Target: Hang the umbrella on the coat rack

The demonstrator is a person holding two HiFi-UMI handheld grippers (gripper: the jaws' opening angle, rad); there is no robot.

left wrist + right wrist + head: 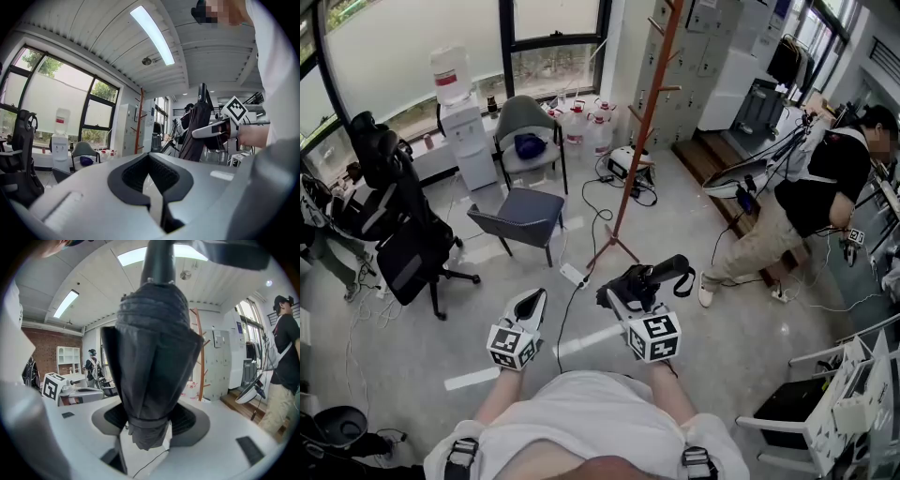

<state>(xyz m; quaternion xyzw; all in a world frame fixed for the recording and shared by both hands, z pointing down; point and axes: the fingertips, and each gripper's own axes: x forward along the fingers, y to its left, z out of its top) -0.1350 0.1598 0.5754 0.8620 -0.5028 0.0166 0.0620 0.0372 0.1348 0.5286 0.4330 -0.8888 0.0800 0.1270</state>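
A folded black umbrella stands between the jaws of my right gripper, low in the head view. In the right gripper view its bundled canopy fills the middle, with the pads of the right gripper shut on its strapped lower end. The reddish wooden coat rack rises from the floor well ahead of the umbrella, also visible as a coat rack behind the canopy. My left gripper hangs left of the right one, jaws together and empty. From it, the umbrella shows upright at right.
A grey chair stands left of the rack base, and a black office chair farther left. A power strip and cables lie on the floor. A person leans over at right. A water dispenser and jugs line the windows.
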